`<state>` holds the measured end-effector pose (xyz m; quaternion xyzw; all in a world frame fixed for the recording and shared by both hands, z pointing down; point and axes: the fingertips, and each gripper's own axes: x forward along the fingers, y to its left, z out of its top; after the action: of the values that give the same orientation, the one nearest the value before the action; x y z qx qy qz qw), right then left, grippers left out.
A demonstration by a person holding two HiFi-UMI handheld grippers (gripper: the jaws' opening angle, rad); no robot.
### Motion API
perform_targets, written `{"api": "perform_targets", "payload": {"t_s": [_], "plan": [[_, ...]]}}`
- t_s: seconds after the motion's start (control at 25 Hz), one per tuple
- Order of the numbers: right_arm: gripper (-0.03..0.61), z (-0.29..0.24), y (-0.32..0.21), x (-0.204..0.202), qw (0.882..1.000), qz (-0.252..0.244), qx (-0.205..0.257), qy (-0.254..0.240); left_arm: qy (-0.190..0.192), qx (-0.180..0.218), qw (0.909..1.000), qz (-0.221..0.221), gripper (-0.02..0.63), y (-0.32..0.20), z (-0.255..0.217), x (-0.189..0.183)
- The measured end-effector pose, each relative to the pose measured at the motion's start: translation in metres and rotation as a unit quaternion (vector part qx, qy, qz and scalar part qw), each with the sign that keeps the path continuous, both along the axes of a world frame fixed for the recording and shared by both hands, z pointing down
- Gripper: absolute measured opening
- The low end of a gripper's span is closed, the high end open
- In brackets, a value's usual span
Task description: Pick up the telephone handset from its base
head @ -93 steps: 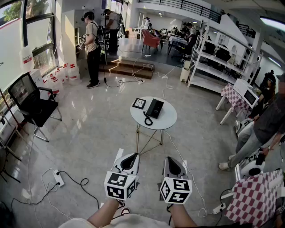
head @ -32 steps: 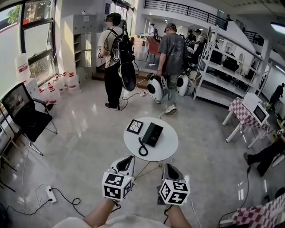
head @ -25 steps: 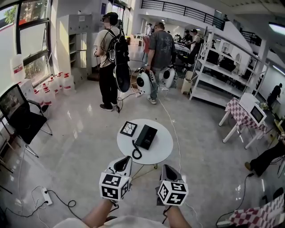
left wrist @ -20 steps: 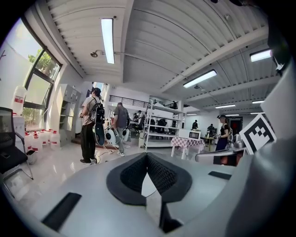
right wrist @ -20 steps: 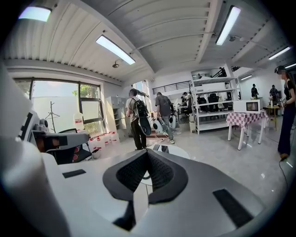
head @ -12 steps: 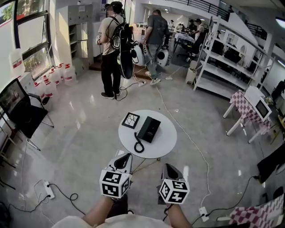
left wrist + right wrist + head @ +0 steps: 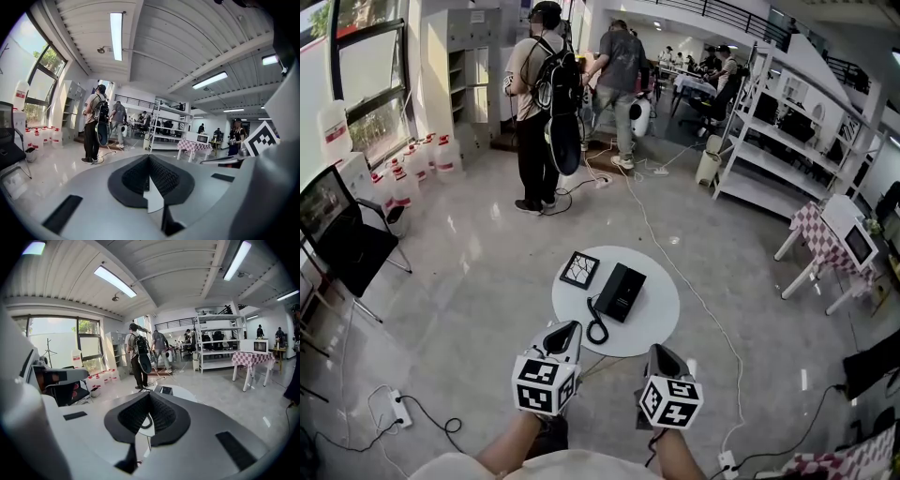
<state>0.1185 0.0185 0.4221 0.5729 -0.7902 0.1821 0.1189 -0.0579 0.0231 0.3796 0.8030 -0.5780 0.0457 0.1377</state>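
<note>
Glossy workshop floor is seen around a round white table [image 7: 661, 311]. On it the telephone handset [image 7: 610, 290] is seated on its black base [image 7: 629, 295], right of a marker tile [image 7: 579, 269]. At the table's near edge, the left gripper [image 7: 570, 327] and right gripper [image 7: 655, 349] are held clenched and empty.

readable text: none | brands, numbers, signs: none legible | jugs' labels [image 7: 445, 150]: too small to read
</note>
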Motion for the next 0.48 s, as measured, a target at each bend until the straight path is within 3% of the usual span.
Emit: {"api": "perform_targets", "payload": {"t_s": [0.48], "plan": [[0.025, -0.012, -0.074, -0.009, 0.999, 0.030, 0.010, 0.004, 0.001, 0.009, 0.9995, 0.030, 0.015, -0.087, -0.013, -0.009]]}}
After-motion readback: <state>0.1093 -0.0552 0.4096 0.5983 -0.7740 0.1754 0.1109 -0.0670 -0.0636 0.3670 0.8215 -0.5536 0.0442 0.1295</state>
